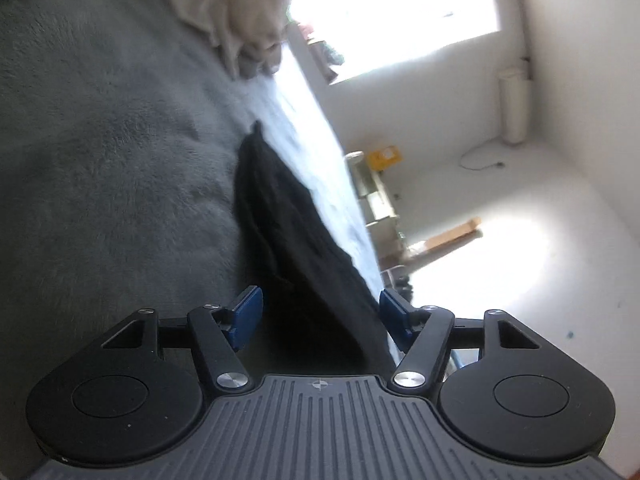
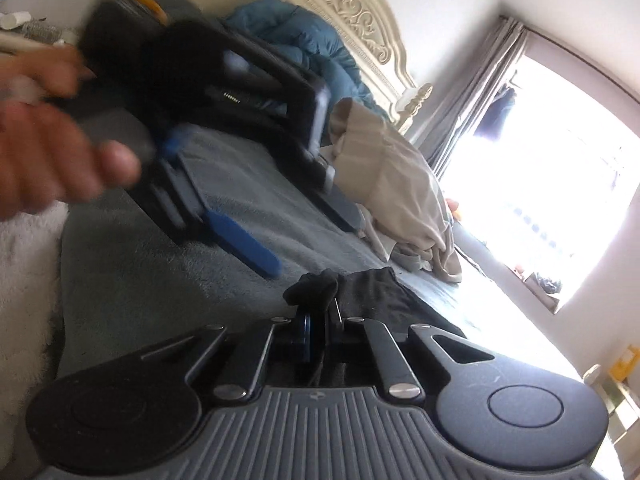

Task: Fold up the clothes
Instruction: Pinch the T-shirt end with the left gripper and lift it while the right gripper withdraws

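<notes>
Black garment on the grey bed, one gripper clamped on it.

The bed lies under both tools; the garment runs ahead between the left gripper's parted pads – untouched – while the right gripper pinches its bunched edge.

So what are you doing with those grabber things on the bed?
A person is folding clothes with two hand-held grippers. The right gripper is shut on a bunched corner of the black garment, which lies on the grey blanket. The left gripper is open, pads either side of the same garment without pressing it. A beige clothes pile waits further up the bed.
</notes>
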A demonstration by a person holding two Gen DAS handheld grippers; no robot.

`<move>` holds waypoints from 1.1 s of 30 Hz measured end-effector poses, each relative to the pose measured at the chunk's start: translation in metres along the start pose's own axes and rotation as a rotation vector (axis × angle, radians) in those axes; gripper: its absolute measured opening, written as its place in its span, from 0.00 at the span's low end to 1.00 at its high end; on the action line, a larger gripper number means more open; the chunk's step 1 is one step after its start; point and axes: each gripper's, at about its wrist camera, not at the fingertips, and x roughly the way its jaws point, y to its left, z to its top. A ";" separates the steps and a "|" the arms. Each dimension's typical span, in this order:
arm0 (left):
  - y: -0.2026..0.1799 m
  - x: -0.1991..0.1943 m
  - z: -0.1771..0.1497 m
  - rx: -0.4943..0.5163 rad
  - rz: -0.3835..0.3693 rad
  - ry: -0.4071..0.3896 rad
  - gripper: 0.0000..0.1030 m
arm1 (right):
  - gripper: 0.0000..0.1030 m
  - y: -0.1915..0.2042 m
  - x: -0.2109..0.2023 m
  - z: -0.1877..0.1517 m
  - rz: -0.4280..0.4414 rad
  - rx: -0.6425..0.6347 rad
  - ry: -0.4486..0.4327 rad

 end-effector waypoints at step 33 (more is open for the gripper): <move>-0.031 0.141 0.082 0.058 0.221 0.072 0.05 | 0.06 -0.036 -0.034 -0.009 -0.028 0.179 -0.086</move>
